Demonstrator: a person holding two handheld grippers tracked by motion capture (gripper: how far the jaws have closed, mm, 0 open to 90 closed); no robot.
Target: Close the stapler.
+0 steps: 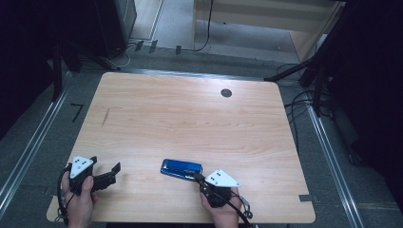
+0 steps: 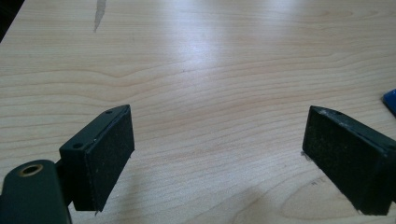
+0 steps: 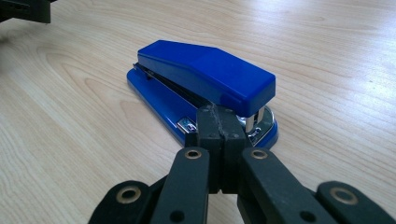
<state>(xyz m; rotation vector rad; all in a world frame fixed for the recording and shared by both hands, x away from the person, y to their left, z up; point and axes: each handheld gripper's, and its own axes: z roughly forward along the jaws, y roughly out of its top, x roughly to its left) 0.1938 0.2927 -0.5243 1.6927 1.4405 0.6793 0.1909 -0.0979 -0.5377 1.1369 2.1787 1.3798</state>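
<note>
Table: pale wooden table point(image 1: 157, 114), grain running across it; a round dark grommet point(image 1: 226, 93) near its far edge; a short dark streak point(image 1: 105, 117) in the wood toward the left

Containers: the stapler is the one thing that could hold anything; whether staples sit inside it cannot be told

Stapler, look: blue stapler point(image 3: 205, 88) with a glossy plastic top arm and a matching blue base; bright metal at the head end between arm and base; top arm lowered over the base; a dark slot runs along its side

Stapler, place: lies flat on the table near the front edge, a little right of the middle in the high view point(image 1: 181, 169); long axis roughly across the table

Right gripper: right gripper point(image 3: 218, 122) with jaws pressed together, pads face to face, nothing between them; the closed tips sit at the metal head end of the stapler, touching or just beside it, which of the two cannot be told; held by the right hand point(image 1: 219, 210)

Left gripper: left gripper point(image 2: 217, 154) with jaws spread wide over bare wood; the stapler is off to its right, well apart, a blue corner just at the frame edge; held by the left hand point(image 1: 80, 202) at the front left corner
</note>
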